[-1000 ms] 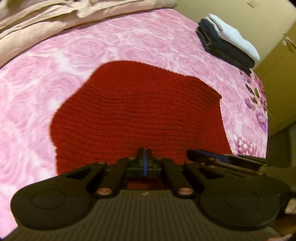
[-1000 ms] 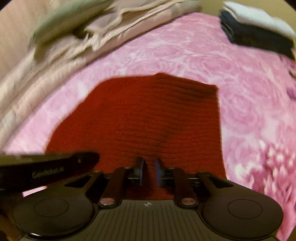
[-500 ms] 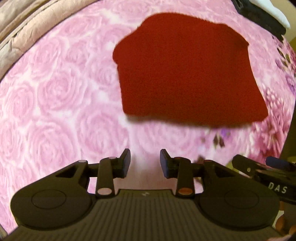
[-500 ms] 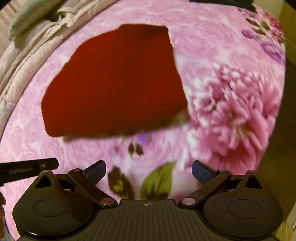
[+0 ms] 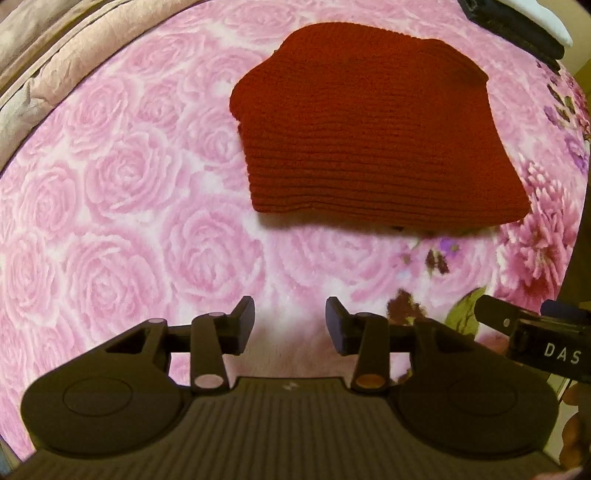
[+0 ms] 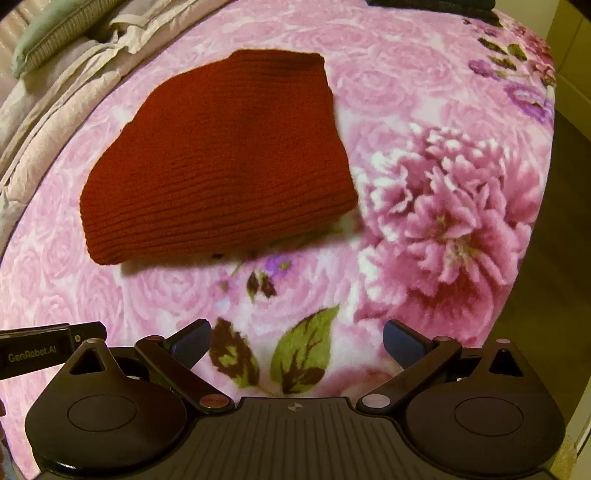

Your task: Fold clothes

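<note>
A folded red knit garment (image 5: 373, 144) lies flat on the pink rose-patterned bed cover (image 5: 129, 206). It also shows in the right wrist view (image 6: 221, 162). My left gripper (image 5: 290, 325) is open and empty, held above the cover well short of the garment's near edge. My right gripper (image 6: 297, 341) is wide open and empty, also back from the garment, over a leaf print. The right gripper's body (image 5: 535, 343) shows at the right edge of the left wrist view.
A stack of folded dark and white clothes (image 5: 517, 22) sits at the far right of the bed. Beige bedding (image 6: 74, 66) and a green pillow (image 6: 48, 37) lie along the far left. The bed's edge drops off at right (image 6: 546, 184).
Both grippers let go of the red garment, opened, and pulled back from it. The garment now lies folded on the cover, farther from both cameras.
</note>
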Demonstrator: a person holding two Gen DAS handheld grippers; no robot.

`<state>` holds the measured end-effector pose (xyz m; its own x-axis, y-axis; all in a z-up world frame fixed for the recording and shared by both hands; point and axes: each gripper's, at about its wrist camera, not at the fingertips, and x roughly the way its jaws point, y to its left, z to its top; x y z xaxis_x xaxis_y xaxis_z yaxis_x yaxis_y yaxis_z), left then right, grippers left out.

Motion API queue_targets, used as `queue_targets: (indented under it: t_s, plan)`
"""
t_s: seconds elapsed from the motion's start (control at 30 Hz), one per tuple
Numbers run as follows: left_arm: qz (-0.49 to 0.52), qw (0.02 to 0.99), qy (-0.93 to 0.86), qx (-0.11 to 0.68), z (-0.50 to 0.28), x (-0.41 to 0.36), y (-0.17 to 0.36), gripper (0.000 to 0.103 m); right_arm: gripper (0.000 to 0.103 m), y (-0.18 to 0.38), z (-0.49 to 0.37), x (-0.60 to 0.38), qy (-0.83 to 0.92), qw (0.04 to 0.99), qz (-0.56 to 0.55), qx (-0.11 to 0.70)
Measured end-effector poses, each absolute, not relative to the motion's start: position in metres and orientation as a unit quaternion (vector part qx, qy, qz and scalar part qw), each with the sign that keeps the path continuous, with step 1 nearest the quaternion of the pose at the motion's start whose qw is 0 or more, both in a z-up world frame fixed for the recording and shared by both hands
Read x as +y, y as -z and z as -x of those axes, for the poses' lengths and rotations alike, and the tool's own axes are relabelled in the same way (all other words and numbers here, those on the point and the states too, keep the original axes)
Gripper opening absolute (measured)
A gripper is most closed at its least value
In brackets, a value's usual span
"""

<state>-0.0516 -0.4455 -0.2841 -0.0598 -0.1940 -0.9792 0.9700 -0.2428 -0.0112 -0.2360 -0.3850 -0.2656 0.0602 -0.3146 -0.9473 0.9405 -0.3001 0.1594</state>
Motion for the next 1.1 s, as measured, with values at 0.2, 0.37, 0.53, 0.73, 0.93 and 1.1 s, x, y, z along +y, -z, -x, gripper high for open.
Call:
queue_targets:
  t_s: [0.2, 0.37, 0.53, 0.73, 0.93, 1.1]
  plan:
    - [-0.490, 0.468, 0.612, 0.408, 0.051, -0.449, 0.297, 0.038, 0.102, 0.277, 0.244, -0.385, 0.608, 0.506, -0.528, 0.308]
    - [-0.385, 0.456, 0.674, 0.436, 0.019, -0.465, 0.285, 0.038, 0.102, 0.278, 0.271, -0.388, 0.602, 0.519, -0.539, 0.277]
    - [-0.271, 0.453, 0.692, 0.492, -0.034, -0.502, 0.279, 0.044, 0.102, 0.270, 0.332, -0.397, 0.598, 0.536, -0.575, 0.159]
    - [-0.196, 0.416, 0.675, 0.576, -0.058, -0.552, 0.314, 0.052, 0.102, 0.286, 0.373, -0.435, 0.586, 0.533, -0.605, 0.079]
    - [-0.159, 0.399, 0.646, 0.631, -0.055, -0.583, 0.362, 0.053, 0.102, 0.316, 0.381, -0.472, 0.567, 0.542, -0.618, 0.057]
    - [-0.125, 0.381, 0.630, 0.665, -0.059, -0.597, 0.390, 0.059, 0.102, 0.339, 0.390, -0.493, 0.533, 0.551, -0.641, 0.033]
